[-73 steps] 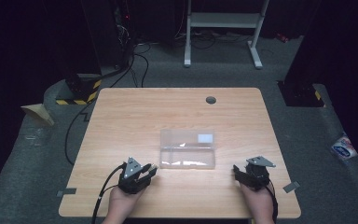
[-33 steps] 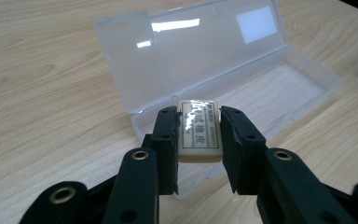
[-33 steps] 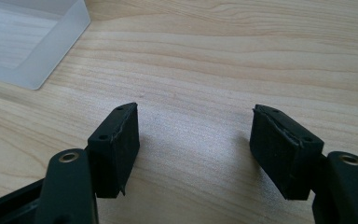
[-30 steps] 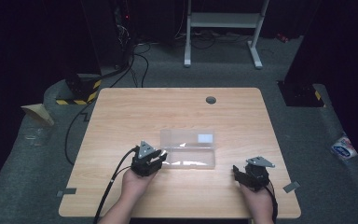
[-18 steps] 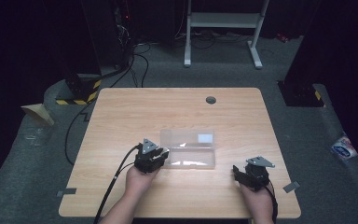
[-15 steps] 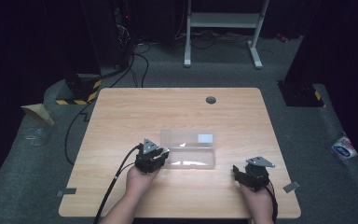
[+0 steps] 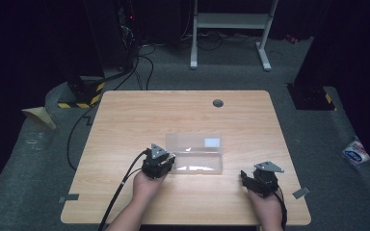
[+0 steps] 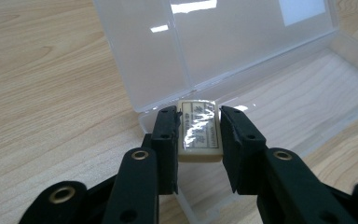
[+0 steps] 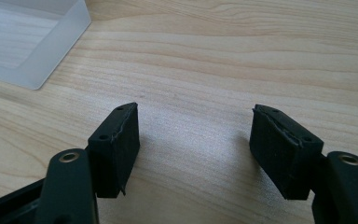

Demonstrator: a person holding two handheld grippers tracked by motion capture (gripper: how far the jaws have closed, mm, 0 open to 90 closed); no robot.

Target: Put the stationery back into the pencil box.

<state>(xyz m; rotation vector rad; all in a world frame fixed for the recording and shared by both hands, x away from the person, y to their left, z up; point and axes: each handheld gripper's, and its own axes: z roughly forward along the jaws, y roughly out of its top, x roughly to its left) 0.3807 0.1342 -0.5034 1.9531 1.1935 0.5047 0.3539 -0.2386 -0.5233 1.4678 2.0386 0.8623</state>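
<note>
Left tool [image 8: 199,135] clamped on eraser [image 8: 197,132] over clear box [image 8: 279,98], right tool [image 9: 196,154] apart, empty.

bright overhead light on the table [image 7: 125,120], dark surroundings, glare on the box lid [image 8: 191,7].

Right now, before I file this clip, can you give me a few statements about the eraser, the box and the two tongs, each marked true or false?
1. The left tongs grip a small wrapped eraser. True.
2. The clear plastic box has its lid shut. False: the lid lies open, folded back on the table.
3. The right tongs hold a pen. False: they stand open over bare wood with nothing between them.
4. The eraser is at the near left corner of the box. True.
5. The right tongs rest inside the box. False: they are off to its right, apart from it.
</note>
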